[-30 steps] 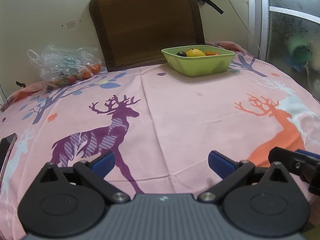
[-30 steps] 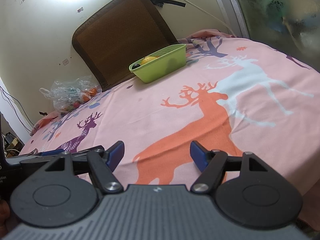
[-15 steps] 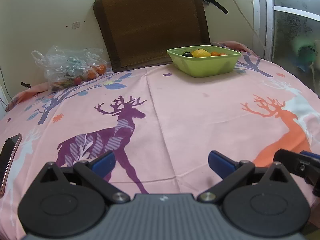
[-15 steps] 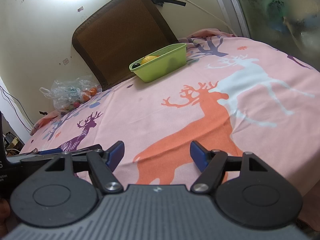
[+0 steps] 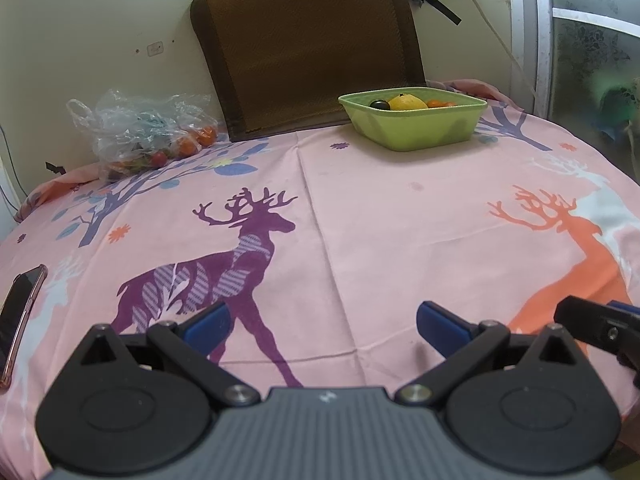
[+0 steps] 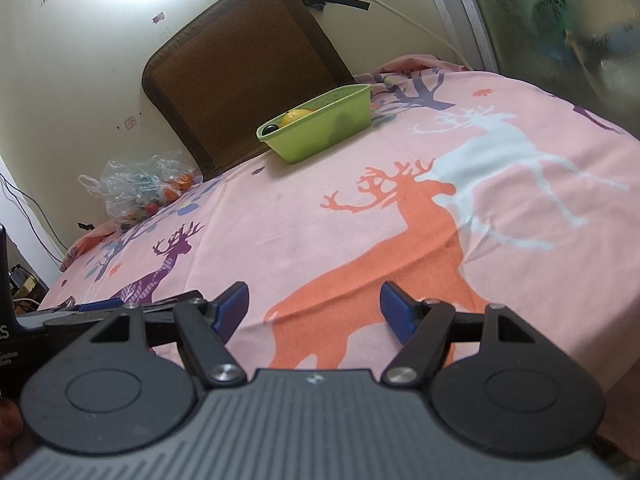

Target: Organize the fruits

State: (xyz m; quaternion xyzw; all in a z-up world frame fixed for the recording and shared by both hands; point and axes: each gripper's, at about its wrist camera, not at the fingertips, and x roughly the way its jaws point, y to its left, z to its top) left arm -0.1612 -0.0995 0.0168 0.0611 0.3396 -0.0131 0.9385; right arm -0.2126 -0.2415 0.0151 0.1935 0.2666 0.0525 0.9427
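A green bowl [image 5: 424, 130] [image 6: 320, 132] stands at the far side of the table, holding a yellow fruit [image 5: 406, 102] [image 6: 294, 117], a dark round fruit [image 5: 379, 104] and orange fruit [image 5: 438, 103]. A clear plastic bag of small red and orange fruits [image 5: 148, 132] [image 6: 140, 192] lies at the far left by the wall. My left gripper [image 5: 322, 322] hangs open over the near cloth with nothing between its blue fingertips. My right gripper [image 6: 314, 306] is open and empty too, low over the orange deer print. Each gripper shows at the edge of the other's view.
The round table [image 5: 360, 216] wears a pink cloth with deer prints. A brown woven chair back [image 5: 312, 44] [image 6: 240, 92] stands against the wall behind the bowl. A phone [image 5: 18, 312] lies at the table's left edge. A frosted window [image 5: 592, 40] is on the right.
The left wrist view has drifted slightly left, so the bowl and bag sit a little further right in frame. The right gripper is almost still. Both stay open.
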